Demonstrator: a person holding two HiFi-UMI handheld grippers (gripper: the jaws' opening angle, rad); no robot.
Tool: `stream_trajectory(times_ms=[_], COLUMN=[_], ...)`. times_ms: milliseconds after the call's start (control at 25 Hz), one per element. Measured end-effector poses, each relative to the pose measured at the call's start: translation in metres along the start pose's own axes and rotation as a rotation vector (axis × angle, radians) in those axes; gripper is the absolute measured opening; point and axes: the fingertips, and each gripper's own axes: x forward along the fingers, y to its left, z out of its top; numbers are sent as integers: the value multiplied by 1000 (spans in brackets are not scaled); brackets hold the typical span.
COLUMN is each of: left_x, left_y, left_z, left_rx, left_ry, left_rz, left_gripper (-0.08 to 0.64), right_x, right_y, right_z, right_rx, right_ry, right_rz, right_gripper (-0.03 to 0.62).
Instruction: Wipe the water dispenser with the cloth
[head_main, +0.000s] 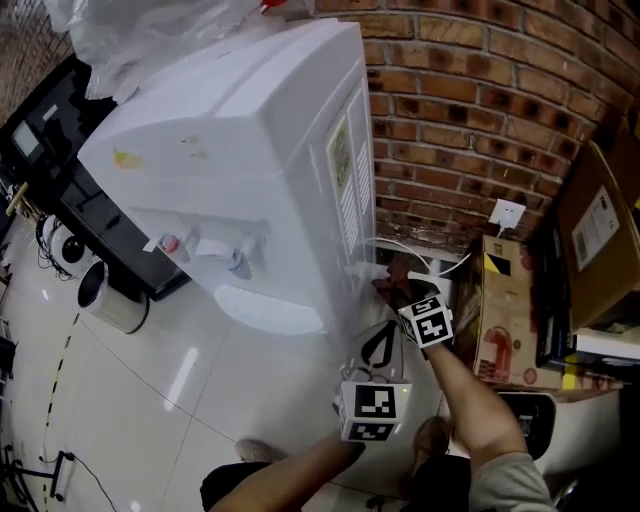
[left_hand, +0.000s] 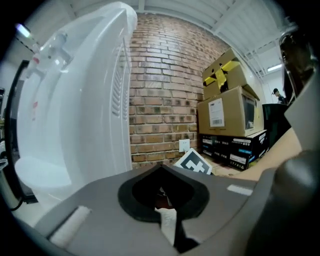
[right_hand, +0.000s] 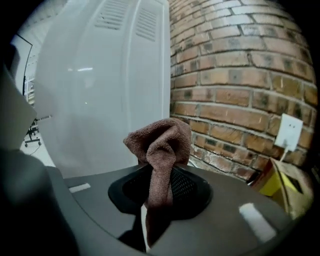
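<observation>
**Brown Cloth Held Up Next to the Water Dispenser**

The brick wall (head_main: 470, 90) is the biggest thing here. The white water dispenser (head_main: 250, 150) stands close to it, most likely so its cord can reach the wall socket (head_main: 508, 213). Cardboard boxes (head_main: 600, 230) are piled by the wall too, out of the way.

The person stands at the side of the water dispenser. The right tongs (right_hand: 157, 176) are squeezed tight on the brown cloth (right_hand: 161, 142). The cloth bunches up above the tips, so a soft lump faces the white side panel. It sits just beside the lower part of that panel. It is not clear if it touches yet. This looks like a good spot to start wiping.

The left tongs (left_hand: 162, 194) are pressed together with nothing in them. They hang a little behind the right tongs, likely just to stay out of the way.

Now the count:
- One brick wall.
- One water dispenser.
- A few boxes, too many hidden to count well.
- Two tongs.
- One cloth.
- One wall socket.
- Two little taps on the front, a red tap (head_main: 170, 243) and a blue tap (head_main: 240, 264).
</observation>
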Motion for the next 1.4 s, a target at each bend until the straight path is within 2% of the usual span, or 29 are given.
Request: stream_trajectory(times_ms=[120, 200, 400, 520, 640, 760, 960, 1040, 1120, 1200, 1280, 1400], left_x=[-23, -35, -44, -45, -46, -43, -49, -54, -58, -62, -69, -91], left_y=[-3, 5, 15, 7, -2, -2, 15, 17, 15, 11, 9, 13], left_z=[13, 11, 20, 36, 31, 6, -28, -26, -19, -10, 4, 34], left_rx=[31, 40, -17, 2, 49, 97, 79, 69, 58, 64, 78, 95], left_ry=[-38, -30, -44, -86, -88, -42, 44, 40, 28, 11, -5, -49], left_rz=[-25, -19, -7, -29, -46, -35, 8, 14, 10, -2, -15, -38], left_gripper=[0, 0, 0, 0, 0, 0, 0, 0, 0, 0, 0, 0], right_x=[-39, -59, -97, -98, -93, -85, -60, -49, -44, -45, -57, -99], right_y=[13, 27, 54, 59, 66, 70, 65, 63, 62, 62, 66, 76], right_z=[5, 4, -41, -82, -114, -138, -192, -213, -225, -224, -202, -124], right_rx=[-18, -13, 5, 10, 33, 53, 132, 166, 191, 197, 183, 140], right_ry=[-22, -34, 20, 92, 133, 158, 260, 290, 301, 304, 270, 114], right_rz=[-13, -11, -10, -4, 8, 16, 36, 57, 88, 118, 140, 175], right_gripper=[98, 98, 98, 100, 101, 103, 115, 154, 221, 239, 238, 161])
